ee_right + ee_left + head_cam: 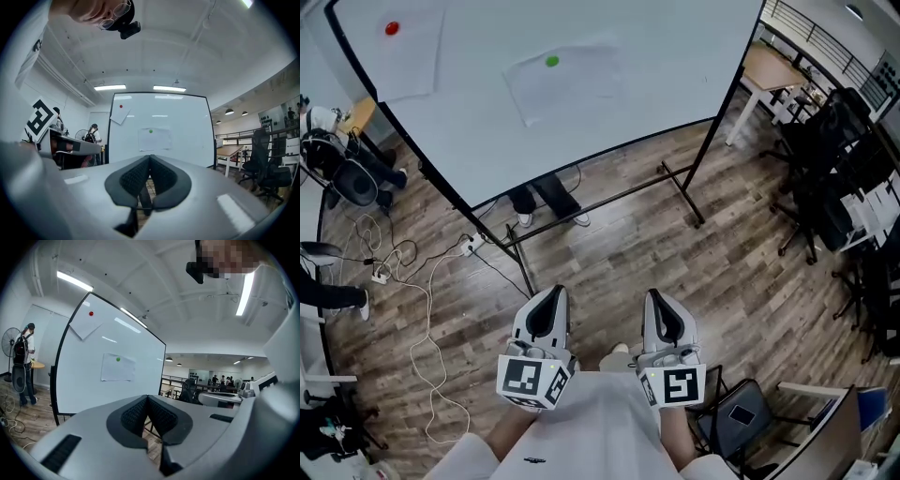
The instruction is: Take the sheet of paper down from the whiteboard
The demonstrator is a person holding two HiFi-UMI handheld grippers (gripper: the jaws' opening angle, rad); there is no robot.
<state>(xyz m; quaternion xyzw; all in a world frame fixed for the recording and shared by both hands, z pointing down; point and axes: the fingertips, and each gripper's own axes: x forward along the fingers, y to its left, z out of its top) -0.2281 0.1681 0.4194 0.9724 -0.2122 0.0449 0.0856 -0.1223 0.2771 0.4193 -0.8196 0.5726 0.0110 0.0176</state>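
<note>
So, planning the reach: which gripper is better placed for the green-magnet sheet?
Right, probably. Both are shut and far from the whiteboard, but the right gripper faces the sheet squarely; the left gripper sees it off to one side.

On whiteboard (675, 84), sheet of paper (567, 89) under magnet (551, 62)

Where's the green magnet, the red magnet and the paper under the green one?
green magnet (551, 62), head view, its middle.
red magnet (391, 29), head view, its middle.
sheet of paper (572, 89), head view, blank part below its magnet.
</note>
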